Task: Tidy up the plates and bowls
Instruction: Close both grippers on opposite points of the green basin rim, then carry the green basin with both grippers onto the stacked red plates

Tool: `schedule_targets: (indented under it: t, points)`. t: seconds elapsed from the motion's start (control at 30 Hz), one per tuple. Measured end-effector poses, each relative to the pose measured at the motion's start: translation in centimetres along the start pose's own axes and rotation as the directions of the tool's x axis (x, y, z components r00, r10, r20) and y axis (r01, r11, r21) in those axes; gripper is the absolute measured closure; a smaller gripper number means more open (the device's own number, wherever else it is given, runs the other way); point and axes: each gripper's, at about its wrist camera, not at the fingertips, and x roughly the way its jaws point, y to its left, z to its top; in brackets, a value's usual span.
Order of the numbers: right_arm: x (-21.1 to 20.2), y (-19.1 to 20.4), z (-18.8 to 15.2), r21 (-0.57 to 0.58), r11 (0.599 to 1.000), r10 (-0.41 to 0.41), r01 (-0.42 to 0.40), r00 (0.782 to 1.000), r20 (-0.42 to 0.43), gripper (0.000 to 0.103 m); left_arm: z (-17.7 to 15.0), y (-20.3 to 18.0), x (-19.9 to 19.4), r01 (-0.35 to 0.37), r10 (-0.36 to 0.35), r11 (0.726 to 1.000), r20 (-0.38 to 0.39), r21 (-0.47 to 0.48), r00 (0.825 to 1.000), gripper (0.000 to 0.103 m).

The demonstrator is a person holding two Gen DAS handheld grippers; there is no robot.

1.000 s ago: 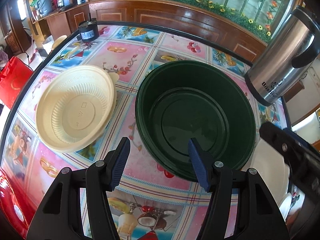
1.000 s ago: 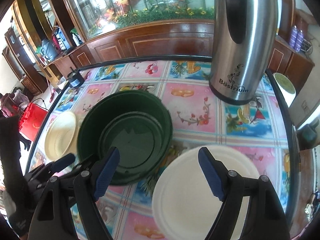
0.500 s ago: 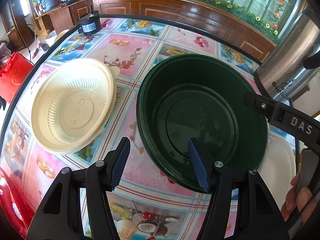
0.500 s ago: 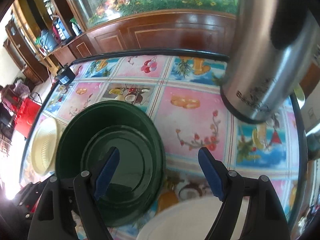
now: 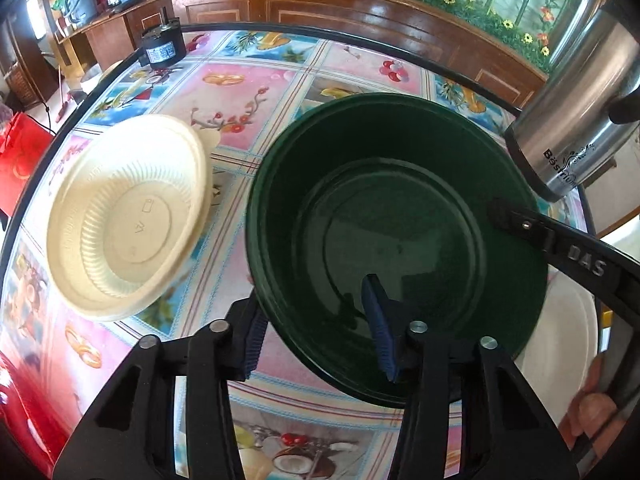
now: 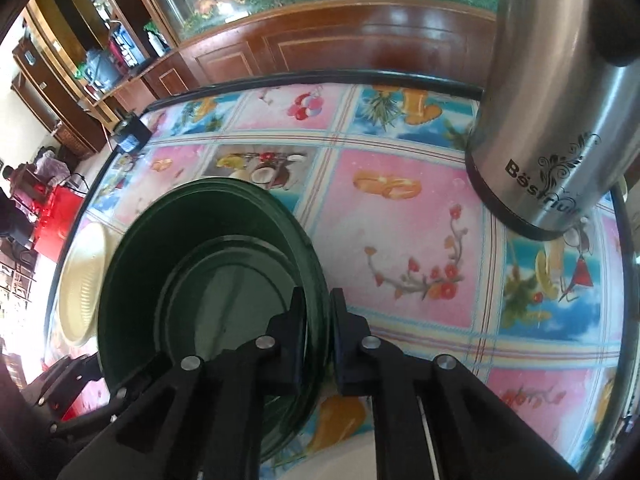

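At centre of the worktop [image 5: 248, 92] sits the green bowl [image 5: 400, 240], rigid, light, glossy plastic, likely slippery; its thin rim is the place to pinch. The right hand-held gripper [image 6: 318, 312] is clamped on the rim at three o'clock; the left hand-held gripper [image 5: 316, 328] is closing astride it at seven. A cream bowl [image 5: 128, 220] lies at nine o'clock.

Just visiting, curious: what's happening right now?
Right gripper clamped on green bowl rim. Left gripper closing across near rim. Cream bowl beside, clear.
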Motion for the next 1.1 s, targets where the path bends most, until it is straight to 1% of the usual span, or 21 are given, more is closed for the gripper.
schedule_targets:
  t: [0.07,0.2,0.37,0.53,0.67,0.73,0.87,1.0,1.1]
  points:
    - [-0.5,0.1,-0.4,0.01,1.0,0.006,-0.006,1.0,0.01,0.093,-0.3,0.5,-0.3,-0.002,0.002,1.0,0.003,-0.001,1.0,0.073]
    - [-1.6,0.5,-1.2,0.026,0.999,0.022,-0.022,0.999,0.024,0.092,-1.1,1.4,-1.8,-0.002,0.002,1.0,0.016,0.009,1.0,0.073]
    - [-3.7,2.2,-2.7,0.018,0.999,0.033,-0.034,0.998,0.056,0.092,-2.4,3.0,-4.5,-0.002,0.001,1.0,0.048,0.024,0.999,0.073]
    - [-5.8,4.3,-5.0,0.006,0.999,0.049,-0.05,0.996,0.072,0.09,-4.6,5.5,-7.6,0.005,-0.007,0.999,0.075,0.034,0.997,0.073]
    - [-7.3,6.7,-7.4,-0.004,0.998,0.059,-0.059,0.996,0.069,0.088,-6.3,7.7,-9.4,0.007,-0.01,0.999,0.074,0.032,0.997,0.073]
    - [-7.9,8.0,-8.5,-0.012,0.998,0.064,-0.063,0.996,0.063,0.087,-7.5,9.2,-10.6,-0.004,0.001,0.999,0.08,0.044,0.997,0.073]
    - [-8.7,11.3,-10.8,-0.034,0.996,0.082,-0.081,0.996,0.035,0.086,-9.6,12.9,-12.5,-0.006,0.004,1.0,0.073,0.022,0.997,0.073]
    - [-9.2,15.5,-13.1,-0.067,0.991,0.116,-0.116,0.993,0.005,0.085,-11.8,17.6,-15.1,-0.032,0.032,0.999,0.077,-0.008,0.996,0.073]
    - [-9.4,18.8,-14.5,-0.098,0.985,0.141,-0.141,0.99,-0.007,0.084,-13.1,21.3,-16.6,-0.052,0.055,0.998,0.076,-0.047,0.996,0.073]
